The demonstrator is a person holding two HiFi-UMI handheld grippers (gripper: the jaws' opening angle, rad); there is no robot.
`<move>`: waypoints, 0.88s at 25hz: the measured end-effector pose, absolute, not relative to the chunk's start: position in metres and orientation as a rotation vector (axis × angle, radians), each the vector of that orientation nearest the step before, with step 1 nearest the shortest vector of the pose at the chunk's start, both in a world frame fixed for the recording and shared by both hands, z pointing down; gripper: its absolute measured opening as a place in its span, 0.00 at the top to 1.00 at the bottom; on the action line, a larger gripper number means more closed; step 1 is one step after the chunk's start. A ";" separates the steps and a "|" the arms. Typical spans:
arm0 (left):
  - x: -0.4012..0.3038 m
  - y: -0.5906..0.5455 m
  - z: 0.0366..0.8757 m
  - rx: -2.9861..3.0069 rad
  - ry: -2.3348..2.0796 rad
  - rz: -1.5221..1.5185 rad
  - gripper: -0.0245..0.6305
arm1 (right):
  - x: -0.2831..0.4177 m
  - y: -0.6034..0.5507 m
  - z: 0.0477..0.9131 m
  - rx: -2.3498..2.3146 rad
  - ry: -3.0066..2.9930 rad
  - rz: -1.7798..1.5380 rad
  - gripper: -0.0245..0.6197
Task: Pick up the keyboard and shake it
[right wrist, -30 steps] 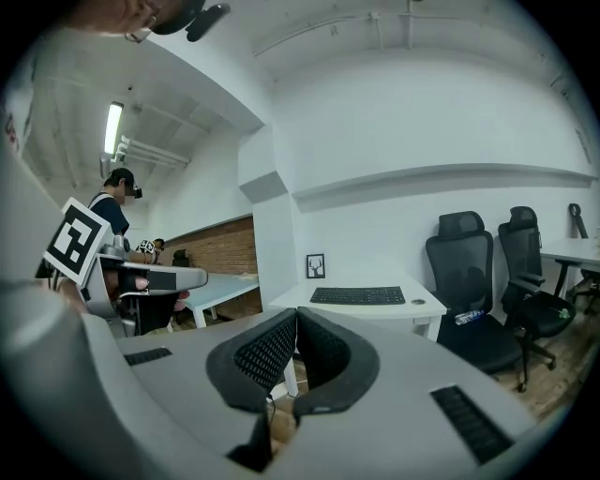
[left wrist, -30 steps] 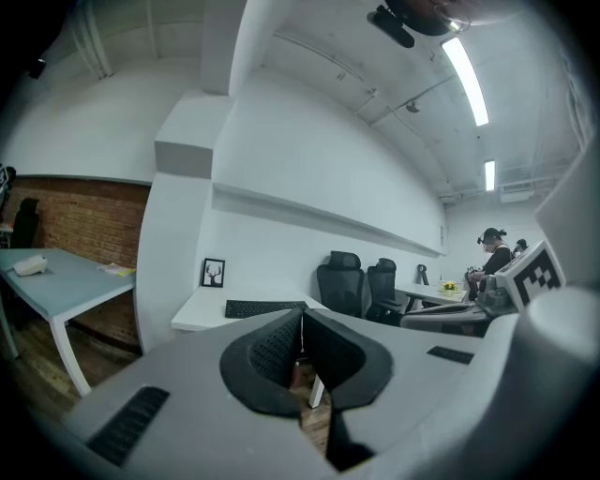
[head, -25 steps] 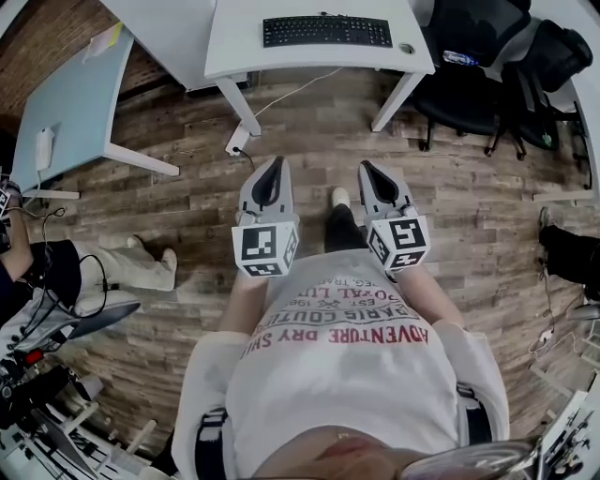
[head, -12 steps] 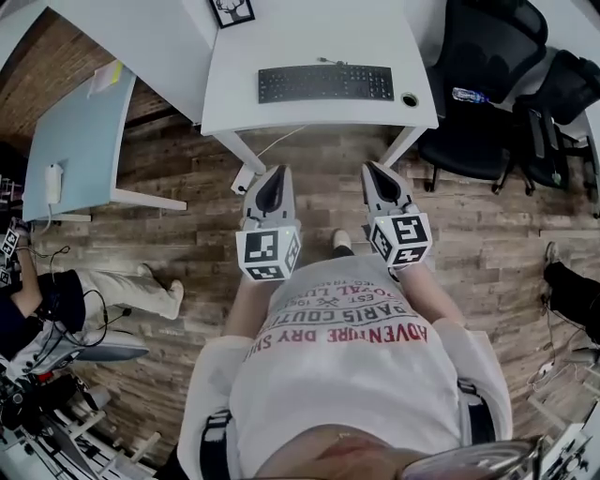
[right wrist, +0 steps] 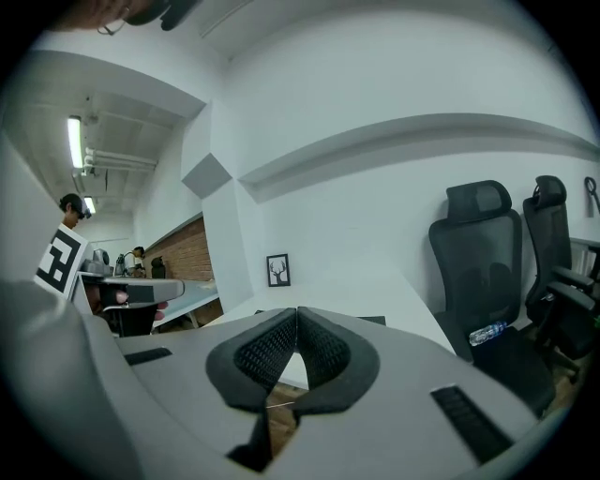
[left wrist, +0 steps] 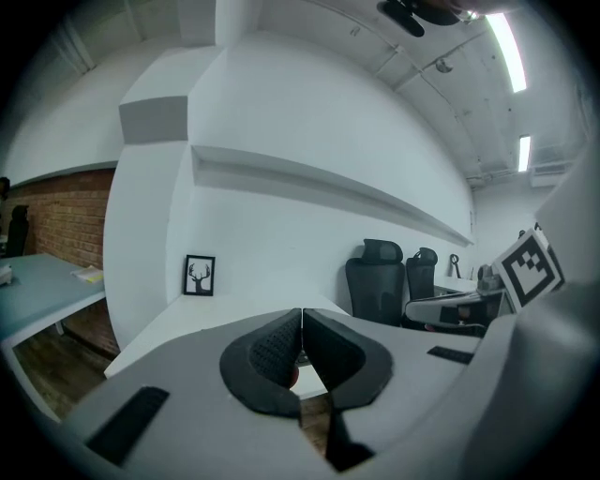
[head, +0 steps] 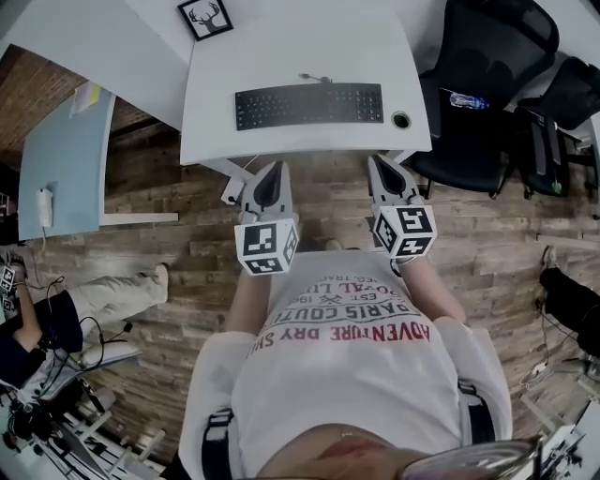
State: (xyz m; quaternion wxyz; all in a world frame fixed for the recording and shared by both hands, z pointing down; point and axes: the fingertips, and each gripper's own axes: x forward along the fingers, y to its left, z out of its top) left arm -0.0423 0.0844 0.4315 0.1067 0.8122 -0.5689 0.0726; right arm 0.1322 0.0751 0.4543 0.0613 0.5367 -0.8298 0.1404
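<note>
As we hold both tools low over the wooden floor (head: 178, 234), the left gripper (head: 273, 169) and the right gripper (head: 379, 162) point forward at the near edge of the white surface (head: 211, 131), neither reaching over it. Left gripper view: the jaws are pressed fully together, pad against pad, with nothing between them. Right gripper view: the same, jaws closed tight at the tips and empty. The keyboard (head: 309, 105), black and full width, lies flat on the surface, set slightly askew with its left end nearer us, well apart from both grippers and roughly centred ahead of the gap between them. A thin cable (head: 314, 79) leaves its far edge. Just right of the keyboard sits a round cable hole (head: 401, 120) in the surface. At the far left corner stands a small framed deer picture (head: 205, 17), which shows upright against the wall in both gripper views. In the right gripper view a dark sliver past the jaws is probably the keyboard's end, though too little shows to be sure. Right of the surface stand black office chairs (head: 487, 56), with a water bottle (head: 466, 100) lying on one seat. Left of it is a pale blue table (head: 61, 173).
</note>
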 end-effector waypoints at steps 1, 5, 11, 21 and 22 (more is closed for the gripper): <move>-0.042 0.079 0.434 2.391 -1.666 0.219 0.92 | 0.132 0.069 0.457 1.623 -2.505 0.441 0.92; -0.052 0.045 0.448 2.334 -1.675 0.221 0.92 | 0.129 0.043 0.467 1.619 -2.477 0.459 0.92; -0.068 -0.025 0.460 2.312 -1.634 0.219 0.92 | 0.125 -0.017 0.473 1.670 -2.420 0.472 0.92; -0.070 -0.122 0.464 2.437 -1.477 0.290 0.92 | 0.117 -0.114 0.472 1.772 -2.359 0.521 0.92; -0.075 -0.129 0.468 2.437 -1.469 0.302 0.92 | 0.114 -0.121 0.476 1.775 -2.350 0.532 0.92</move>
